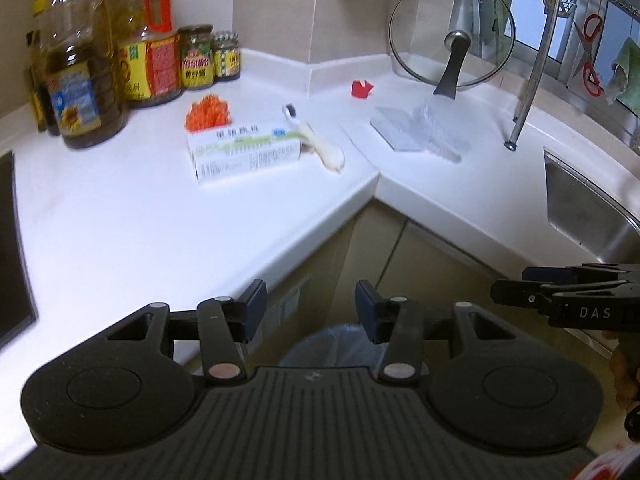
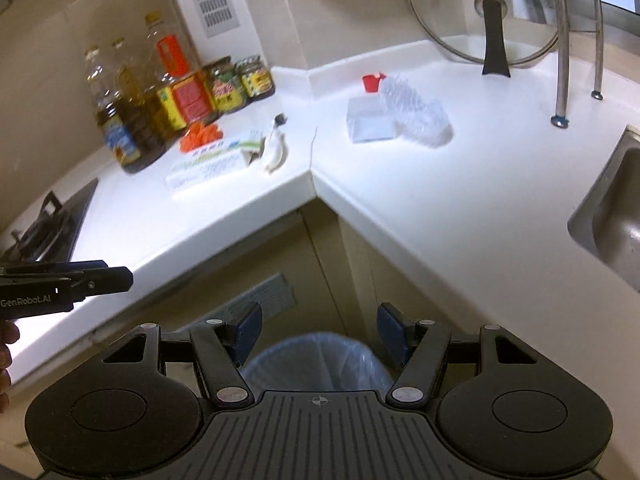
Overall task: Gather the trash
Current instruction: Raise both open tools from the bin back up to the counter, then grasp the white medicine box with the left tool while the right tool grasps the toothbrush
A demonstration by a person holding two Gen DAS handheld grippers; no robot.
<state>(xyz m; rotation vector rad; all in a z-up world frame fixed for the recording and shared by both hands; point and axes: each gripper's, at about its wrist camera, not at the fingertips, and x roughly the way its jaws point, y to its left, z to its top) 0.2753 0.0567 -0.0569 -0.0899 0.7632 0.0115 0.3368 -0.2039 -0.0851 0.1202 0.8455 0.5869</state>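
Trash lies on the white corner counter (image 1: 120, 216): a green-and-white carton (image 1: 244, 152), an orange crumpled piece (image 1: 207, 113), a cream toothbrush (image 1: 316, 140), a red scrap (image 1: 362, 89) and clear plastic packaging (image 1: 424, 128). The same carton (image 2: 208, 168), toothbrush (image 2: 275, 148), red scrap (image 2: 372, 82) and plastic packaging (image 2: 416, 114) show in the right wrist view. A bin with a blue liner (image 2: 318, 364) stands on the floor below the corner. My left gripper (image 1: 311, 308) is open and empty above the bin (image 1: 332, 344). My right gripper (image 2: 319, 332) is open and empty above it too.
Oil bottles (image 1: 80, 72) and jars (image 1: 196, 58) stand at the back left. A glass pot lid (image 1: 452, 36) leans on the back wall. A steel sink (image 1: 592, 208) lies at the right, a stove (image 2: 52, 224) at the left. A rack leg (image 1: 528, 76) stands by the sink.
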